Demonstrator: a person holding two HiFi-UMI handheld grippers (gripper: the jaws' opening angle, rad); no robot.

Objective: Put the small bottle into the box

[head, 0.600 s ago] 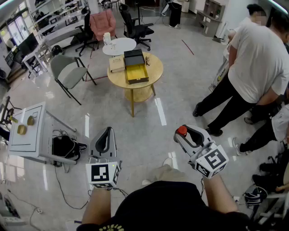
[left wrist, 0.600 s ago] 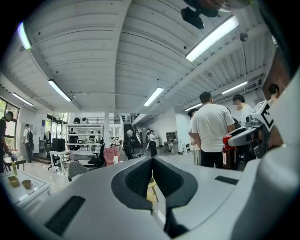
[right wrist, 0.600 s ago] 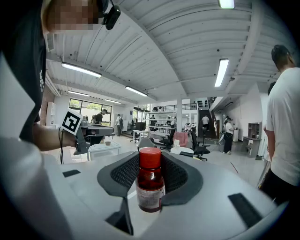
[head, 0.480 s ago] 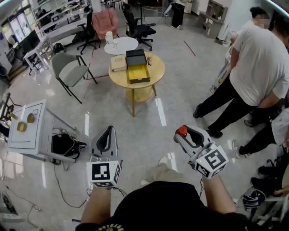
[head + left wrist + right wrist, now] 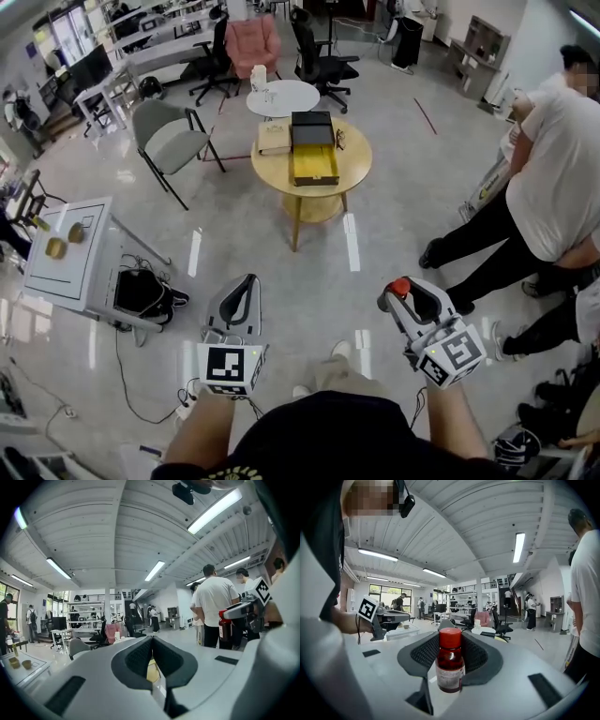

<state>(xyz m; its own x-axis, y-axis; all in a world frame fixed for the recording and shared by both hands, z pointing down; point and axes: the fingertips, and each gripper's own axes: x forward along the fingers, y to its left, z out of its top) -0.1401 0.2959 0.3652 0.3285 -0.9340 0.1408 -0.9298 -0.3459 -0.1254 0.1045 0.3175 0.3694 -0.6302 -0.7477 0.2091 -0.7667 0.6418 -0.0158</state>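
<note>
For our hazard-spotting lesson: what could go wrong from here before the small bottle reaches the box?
1. The small bottle stands in the right gripper, cap above the jaws; it might tip while carried.
2. The box lies far off across the floor, with people close on the right: a bump is possible.

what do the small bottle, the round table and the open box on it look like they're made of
The small bottle: clear glossy body, reddish inside, could be glass or plastic; red cap looks plastic; label seems paper. Round table: light wood, matte tan top and legs. Box: dark outside, yellow lining; perhaps card or wood, too far to tell.
</note>
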